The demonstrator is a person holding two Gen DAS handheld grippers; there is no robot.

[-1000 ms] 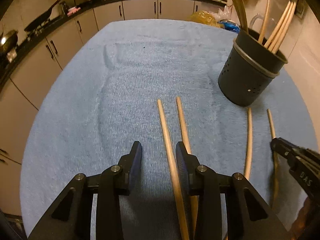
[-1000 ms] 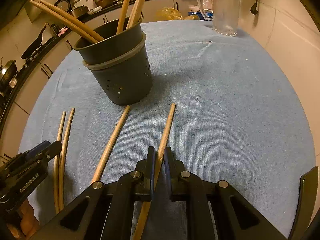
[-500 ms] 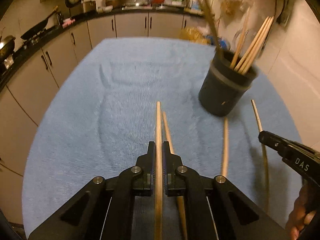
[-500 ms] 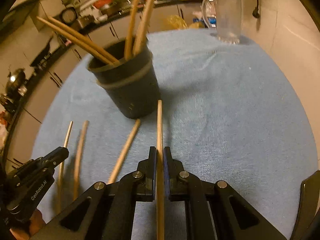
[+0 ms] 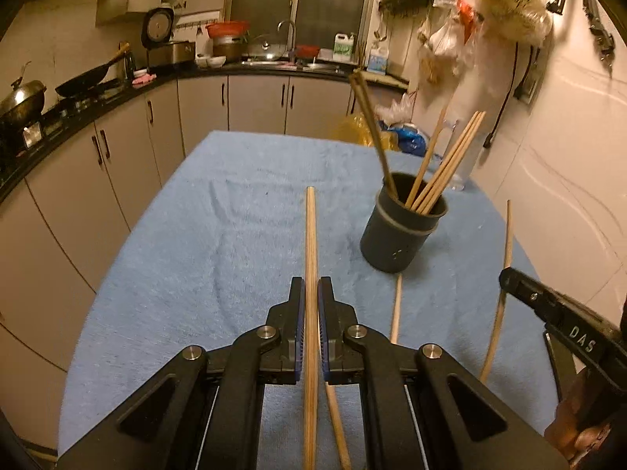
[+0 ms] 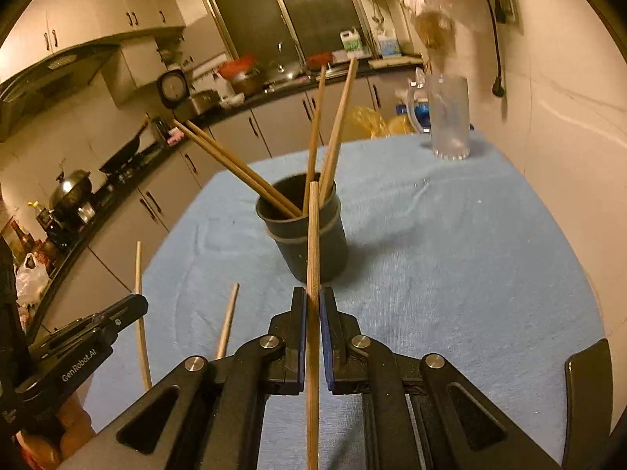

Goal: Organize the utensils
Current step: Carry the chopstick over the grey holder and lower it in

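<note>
On the cloth-covered table [image 5: 196,266] the holder [image 5: 395,235] stands right of middle, with several chopsticks [image 5: 446,164] leaning out of it. A jug [image 6: 448,117] stands at the far right corner, behind the holder. Two loose chopsticks lie on the cloth near the holder: one [image 5: 396,309] just in front of it, another [image 5: 335,423] further left and nearer. Beyond the table's far and left edges runs a counter [image 5: 98,94] with cabinets beneath.
</note>
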